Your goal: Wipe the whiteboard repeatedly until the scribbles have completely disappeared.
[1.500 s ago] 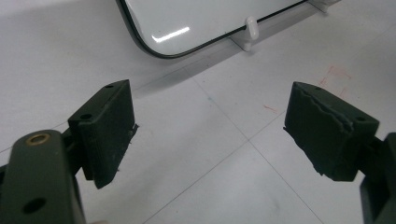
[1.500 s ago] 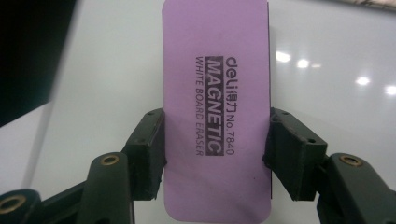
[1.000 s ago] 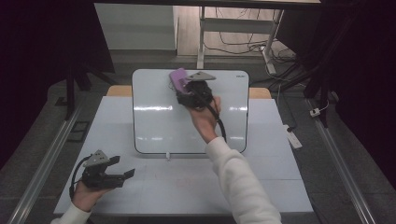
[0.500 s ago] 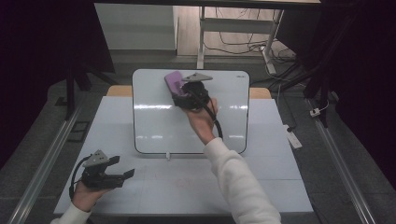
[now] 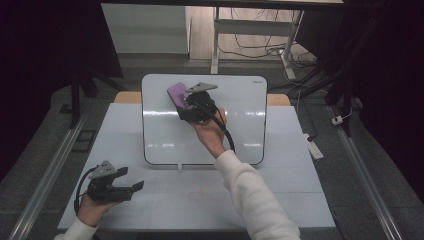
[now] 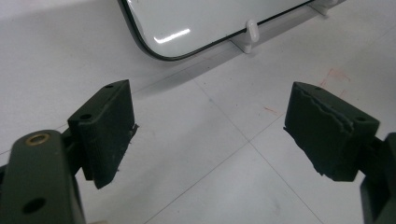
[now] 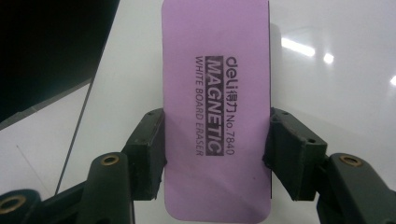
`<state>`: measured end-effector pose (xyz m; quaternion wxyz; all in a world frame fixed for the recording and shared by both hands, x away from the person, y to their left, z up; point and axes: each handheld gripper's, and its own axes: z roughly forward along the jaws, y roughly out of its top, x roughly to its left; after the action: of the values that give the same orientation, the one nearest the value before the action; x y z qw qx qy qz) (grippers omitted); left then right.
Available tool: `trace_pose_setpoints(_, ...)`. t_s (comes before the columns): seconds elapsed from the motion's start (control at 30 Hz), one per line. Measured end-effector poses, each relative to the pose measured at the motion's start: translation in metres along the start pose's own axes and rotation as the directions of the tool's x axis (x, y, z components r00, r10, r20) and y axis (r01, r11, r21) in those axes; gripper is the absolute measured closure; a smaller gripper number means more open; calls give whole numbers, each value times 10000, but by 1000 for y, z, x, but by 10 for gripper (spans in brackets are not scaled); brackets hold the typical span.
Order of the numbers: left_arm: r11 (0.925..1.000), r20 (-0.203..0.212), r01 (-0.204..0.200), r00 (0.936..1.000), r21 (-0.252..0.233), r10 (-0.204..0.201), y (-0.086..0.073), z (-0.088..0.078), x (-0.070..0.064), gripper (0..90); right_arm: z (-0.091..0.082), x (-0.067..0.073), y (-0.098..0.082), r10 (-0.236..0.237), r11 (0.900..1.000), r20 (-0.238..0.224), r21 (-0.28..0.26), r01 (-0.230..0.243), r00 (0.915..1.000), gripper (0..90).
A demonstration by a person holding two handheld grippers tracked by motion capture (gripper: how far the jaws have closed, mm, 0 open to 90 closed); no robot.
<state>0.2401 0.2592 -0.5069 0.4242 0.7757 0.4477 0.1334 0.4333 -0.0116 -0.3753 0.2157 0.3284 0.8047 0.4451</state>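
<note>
A purple magnetic whiteboard eraser (image 7: 215, 112) sits clamped between the jaws of my right gripper (image 7: 215, 149). In the high view that eraser (image 5: 177, 94) lies against the upper left part of the white whiteboard (image 5: 240, 125), with my right gripper (image 5: 192, 106) shut on it. My left gripper (image 5: 131, 188) rests low at the front left of the table, jaws wide apart. Its own view shows the left gripper (image 6: 210, 135) open over bare table, with the whiteboard's lower corner (image 6: 187, 28) ahead.
The whiteboard leans on small white feet (image 6: 251, 31) on a white tabletop (image 5: 165, 200). Metal rails (image 5: 50, 165) run along both sides of the table. A desk frame and cables (image 5: 260, 45) lie on the floor beyond the far edge.
The right gripper has slid the eraser a little to the left along the top of the whiteboard. The left gripper has stayed in place.
</note>
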Motion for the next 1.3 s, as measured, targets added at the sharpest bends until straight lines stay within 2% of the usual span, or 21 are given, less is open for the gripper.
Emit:
trace_pose_setpoints(0.1, 10000, -4, -3, 10000, -14, 3, 0, 0, 0, 167, -8, -11, -2, -18, 10000, 375, -84, 21, 9993, 408)
trace_pose_setpoints(0.17, 10000, -3, 5, 10000, 0, -5, 0, 0, 0, 167, -17, -25, -4, 241, 9994, 712, -263, -223, 9972, 408)
trace_pose_setpoints(0.27, 10000, 16, -3, 10000, -6, 3, 0, 0, 0, 167, -35, -48, -10, 554, 9977, 1381, -471, -493, 9889, 408)
trace_pose_setpoints(0.37, 10000, 15, -15, 10000, 17, 15, 0, 0, 0, 167, -51, -69, -18, 889, 9948, 1975, -675, -770, 9763, 408)
trace_pose_setpoints(0.43, 10000, 22, -16, 10000, 28, 16, 0, 1, 0, 167, -58, -80, -24, 1150, 9915, 2172, -847, -986, 9693, 408)
trace_pose_setpoints(0.5, 10000, 2, -22, 10000, 31, 22, 1, 1, -1, 167, -62, -85, -28, 1354, 9884, 2162, -968, -1168, 9669, 409)
trace_pose_setpoints(0.57, 10000, 4, -29, 10000, 44, 29, 1, 2, -1, 167, -61, -82, -28, 1292, 9891, 2298, -987, -1090, 9646, 408)
trace_pose_setpoints(0.67, 10000, 8, -53, 10000, 67, 53, 1, 2, -2, 167, -51, -70, -24, 1271, 9894, 1981, -948, -1100, 9719, 409)
trace_pose_setpoints(0.73, 10000, 4, -65, 10000, 46, 65, 1, 2, -2, 167, -38, -54, -18, 853, 9942, 1820, -797, -718, 9796, 408)
trace_pose_setpoints(0.87, 10000, 2, -27, 10000, 26, 27, 1, 1, -1, 167, -13, -17, -6, 206, 9988, 1085, -463, -157, 9939, 409)
trace_pose_setpoints(0.97, 10000, -4, -27, 10000, 5, 27, 1, 1, -1, 167, 5, 8, -3, -239, 9995, 620, -169, 250, 9978, 409)
trace_pose_setpoints(1.07, 10000, 10, -35, 10000, -5, 35, 0, 0, 0, 166, 14, 26, -6, -609, 9981, 293, 40, 608, 9977, 409)
trace_pose_setpoints(1.13, 10000, -2, -27, 10000, -12, 27, 0, 0, 0, 167, 13, 27, -8, -655, 9978, 196, 33, 655, 9977, 409)
trace_pose_setpoints(1.2, 10000, 2, -26, 10000, -13, 26, 0, 0, 0, 167, 9, 21, -9, -430, 9990, -1, 69, 430, 9991, 409)
trace_pose_setpoints(1.3, 10000, -5, -18, 10000, -32, 18, 0, 0, 0, 167, -2, 6, -13, -409, 9992, 455, 1, 409, 9981, 408)
